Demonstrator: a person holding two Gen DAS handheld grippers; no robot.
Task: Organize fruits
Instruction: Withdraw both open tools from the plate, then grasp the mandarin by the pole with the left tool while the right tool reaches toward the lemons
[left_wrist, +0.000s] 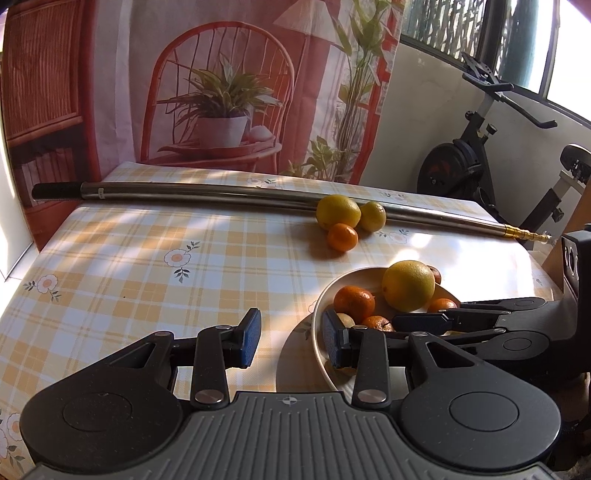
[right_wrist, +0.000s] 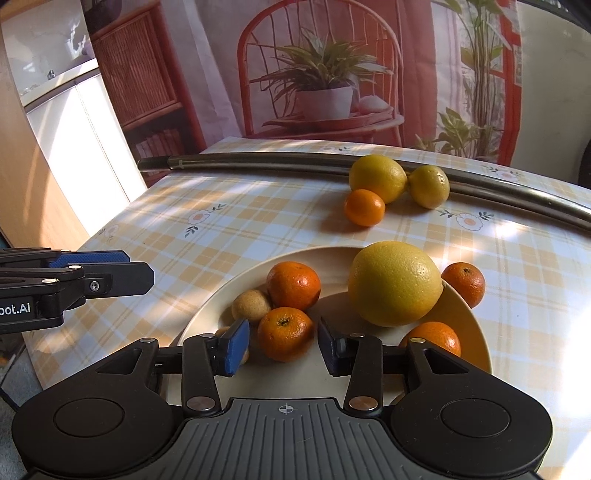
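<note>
Mandarin (right_wrist: 285, 333) on cream plate (right_wrist: 476, 332), bracketed by right gripper (right_wrist: 282, 345), jaws spread, nothing pinched. Rind judged soft, light, easily bruised; best taken across the widest girth with gentle pressure. Large yellow citrus (right_wrist: 395, 283) on the same plate judged heavier, apt to roll. Three loose fruits, among them small orange (right_wrist: 364, 207), well apart near metal pole (right_wrist: 258, 159). Left gripper (left_wrist: 291, 338) likewise spread, empty, straddling plate rim. Open counter (left_wrist: 147, 258) to the left; right edge close behind plate.
</note>
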